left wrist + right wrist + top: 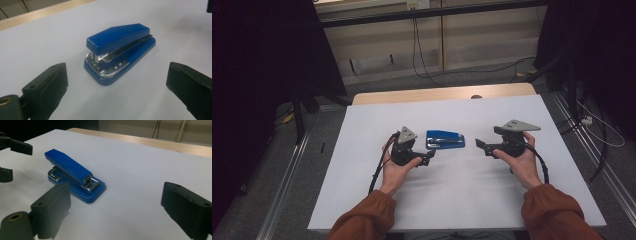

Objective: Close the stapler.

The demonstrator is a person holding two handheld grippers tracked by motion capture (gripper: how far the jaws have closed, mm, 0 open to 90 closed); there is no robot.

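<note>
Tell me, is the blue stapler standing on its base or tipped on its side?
Standing on its base. The stapler lies flat on the white table, its blue top arm uppermost and lowered over the metal magazine.

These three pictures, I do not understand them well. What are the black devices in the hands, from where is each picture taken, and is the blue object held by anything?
A person sits at a table and holds a tool in each hand: a hand-held gripper with two black jaws. The high view looks down from above; there the left hand-held gripper is at the left and the right hand-held gripper at the right. The other two pictures come from small cameras riding on the grippers, so each looks along its own jaws, which rise from the bottom corners. On the white table surface lies one thing: a blue plastic stapler with shiny metal parts, closed and resting flat between the two grippers. Nothing is held. Both pairs of jaws stand wide open, and the stapler lies ahead of them, untouched.
</note>
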